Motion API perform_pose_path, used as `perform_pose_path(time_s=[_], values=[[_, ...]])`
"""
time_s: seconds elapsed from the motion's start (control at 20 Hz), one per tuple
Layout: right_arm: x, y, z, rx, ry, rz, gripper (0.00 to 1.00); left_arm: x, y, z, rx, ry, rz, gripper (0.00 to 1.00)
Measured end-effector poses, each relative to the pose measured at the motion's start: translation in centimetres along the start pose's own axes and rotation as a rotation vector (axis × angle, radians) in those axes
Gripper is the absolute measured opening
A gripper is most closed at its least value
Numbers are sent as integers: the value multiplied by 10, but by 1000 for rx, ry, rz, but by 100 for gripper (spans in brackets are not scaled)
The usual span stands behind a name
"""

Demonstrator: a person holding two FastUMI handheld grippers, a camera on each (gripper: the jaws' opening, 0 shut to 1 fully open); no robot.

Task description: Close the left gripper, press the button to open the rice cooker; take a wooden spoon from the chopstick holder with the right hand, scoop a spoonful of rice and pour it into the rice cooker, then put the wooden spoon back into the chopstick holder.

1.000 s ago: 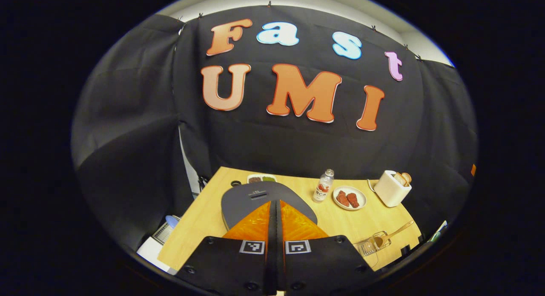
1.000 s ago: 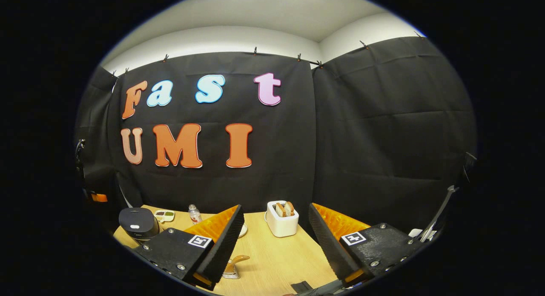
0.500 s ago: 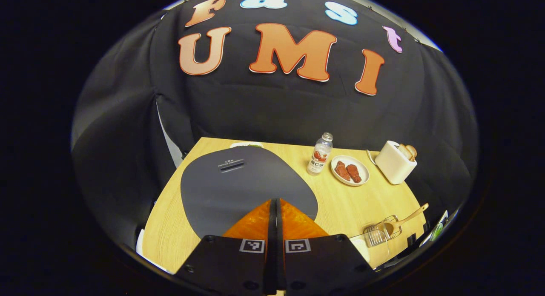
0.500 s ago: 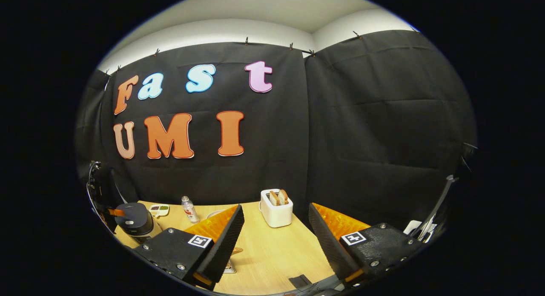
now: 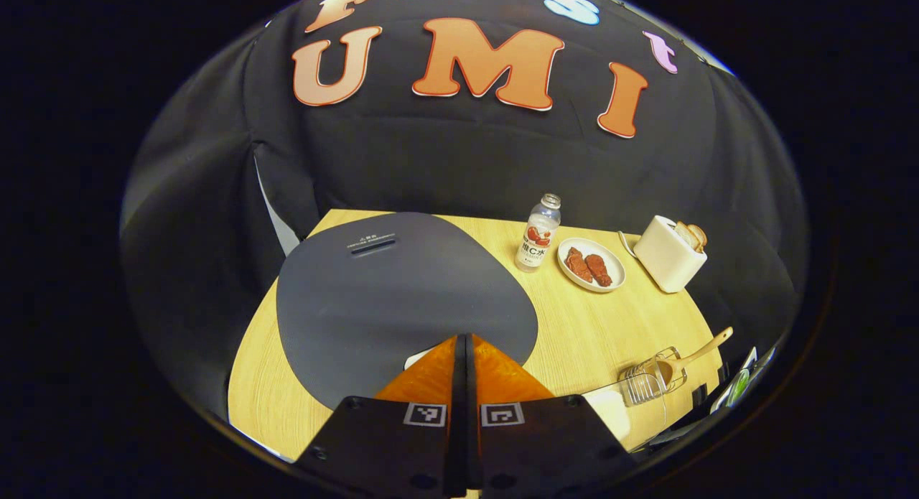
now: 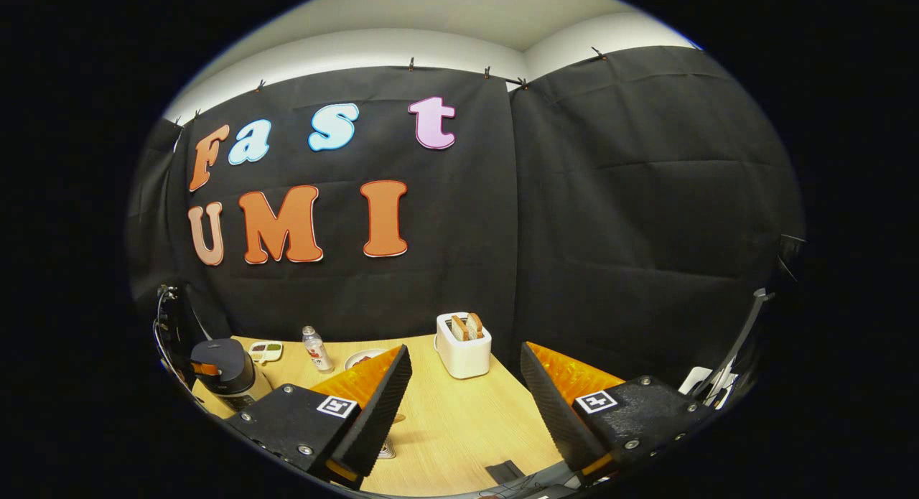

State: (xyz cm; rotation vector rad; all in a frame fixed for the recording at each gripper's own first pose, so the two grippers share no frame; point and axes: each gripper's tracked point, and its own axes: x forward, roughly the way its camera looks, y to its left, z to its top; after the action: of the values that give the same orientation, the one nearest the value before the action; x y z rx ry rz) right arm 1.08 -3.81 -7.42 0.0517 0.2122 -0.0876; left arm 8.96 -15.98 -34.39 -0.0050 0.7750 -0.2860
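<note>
The left tool (image 5: 464, 341) had its fingers pressed together, tips just over the front edge of the rice cooker (image 5: 402, 291), whose dark lid lay shut. The right tool (image 6: 465, 384) stood spread wide above the tabletop (image 6: 459, 427). The wooden spoon (image 5: 686, 359) rested in the wire chopstick holder (image 5: 646, 384), near the tabletop's right edge.

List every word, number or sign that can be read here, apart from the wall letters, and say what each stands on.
Rice cooker lid: a small printed line by its slot, too small to read.
Bottle: label print, too blurred to read.
Left gripper: two square coded markers, no words.
Nothing else legible.
</note>
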Motion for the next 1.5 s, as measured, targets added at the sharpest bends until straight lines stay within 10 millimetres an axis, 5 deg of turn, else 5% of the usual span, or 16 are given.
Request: perform_pose_path(time_s=[0.45,0.75,0.9,1.15,1.5], values=[[-7,2,-17,27,33,10,95,1,-2,-11,-58,45,-32,5],[-11,2,-23,12,34,15,95,-6,1,9,-29,19,10,4],[-9,8,-11,17,3,28,95,-33,7,53,-7,-112,46,5],[-13,17,1,54,-60,60,95,-113,27,143,-6,-357,100,4],[3,38,-13,144,-104,125,95,-220,54,183,-8,-569,132,4]])
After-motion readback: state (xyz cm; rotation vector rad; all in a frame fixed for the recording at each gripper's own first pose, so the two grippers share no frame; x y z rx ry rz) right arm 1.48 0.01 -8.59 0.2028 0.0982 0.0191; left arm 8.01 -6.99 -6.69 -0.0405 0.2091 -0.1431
